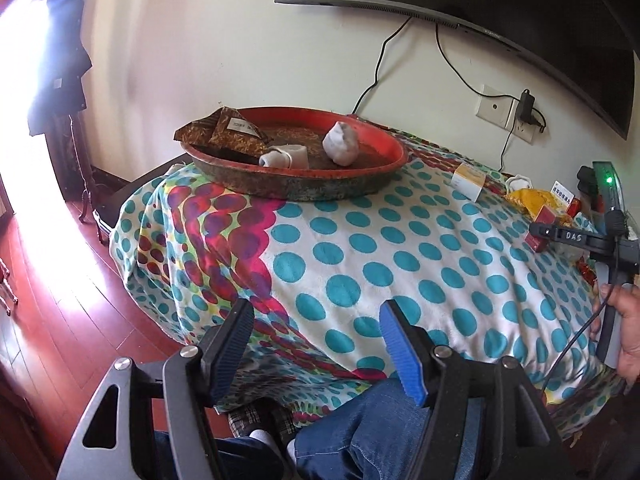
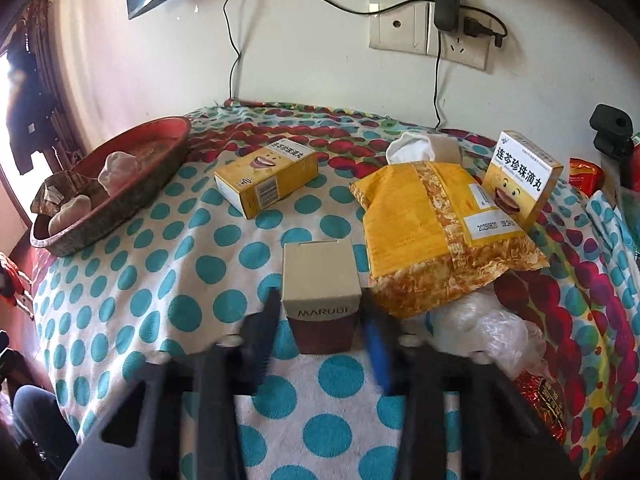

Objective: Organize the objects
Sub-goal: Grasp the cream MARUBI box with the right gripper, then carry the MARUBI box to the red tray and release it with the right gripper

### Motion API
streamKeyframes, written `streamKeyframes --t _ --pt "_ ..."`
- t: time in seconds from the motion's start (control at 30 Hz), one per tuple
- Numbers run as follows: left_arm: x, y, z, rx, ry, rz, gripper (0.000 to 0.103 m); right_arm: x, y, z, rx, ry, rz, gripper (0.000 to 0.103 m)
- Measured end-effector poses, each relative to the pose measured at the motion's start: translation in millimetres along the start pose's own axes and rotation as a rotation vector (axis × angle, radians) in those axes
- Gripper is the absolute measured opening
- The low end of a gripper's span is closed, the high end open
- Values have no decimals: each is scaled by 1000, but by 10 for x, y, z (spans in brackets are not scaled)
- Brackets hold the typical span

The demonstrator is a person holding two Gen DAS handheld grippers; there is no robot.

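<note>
A small beige and maroon MARUBI box (image 2: 320, 300) stands upright on the dotted cloth. My right gripper (image 2: 322, 307) is shut on it, with its blurred fingers (image 2: 269, 320) against both sides. Behind it lie a yellow medicine box (image 2: 266, 180), a yellow snack bag (image 2: 432, 232), a white sock (image 2: 420, 146) and a second yellow box (image 2: 520, 176) standing upright. A red round tray (image 1: 296, 188) at the far left holds two rolled socks (image 1: 340, 144) and a brown packet (image 1: 228, 130). My left gripper (image 1: 316, 312) hangs open and empty over the table's near edge.
The table wears a teal-dotted cloth (image 1: 400, 256) and stands against a wall with a socket (image 2: 432, 36) and cables. A clear plastic bag (image 2: 488, 324) and a red foil packet (image 2: 548, 400) lie at the right. A person's jeans (image 1: 380, 432) and hand (image 1: 628, 332) show.
</note>
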State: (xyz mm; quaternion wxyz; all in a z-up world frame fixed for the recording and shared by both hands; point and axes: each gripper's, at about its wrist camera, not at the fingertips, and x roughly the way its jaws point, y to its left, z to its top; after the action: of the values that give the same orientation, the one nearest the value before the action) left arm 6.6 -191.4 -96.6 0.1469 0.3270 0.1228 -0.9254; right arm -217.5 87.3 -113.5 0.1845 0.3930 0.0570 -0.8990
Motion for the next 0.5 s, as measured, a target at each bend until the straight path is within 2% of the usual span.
streamKeyframes --t 0.5 --pt "-84 -54 29 3 -16 -2 67 -171 24 -166 -12 -13 -20 28"
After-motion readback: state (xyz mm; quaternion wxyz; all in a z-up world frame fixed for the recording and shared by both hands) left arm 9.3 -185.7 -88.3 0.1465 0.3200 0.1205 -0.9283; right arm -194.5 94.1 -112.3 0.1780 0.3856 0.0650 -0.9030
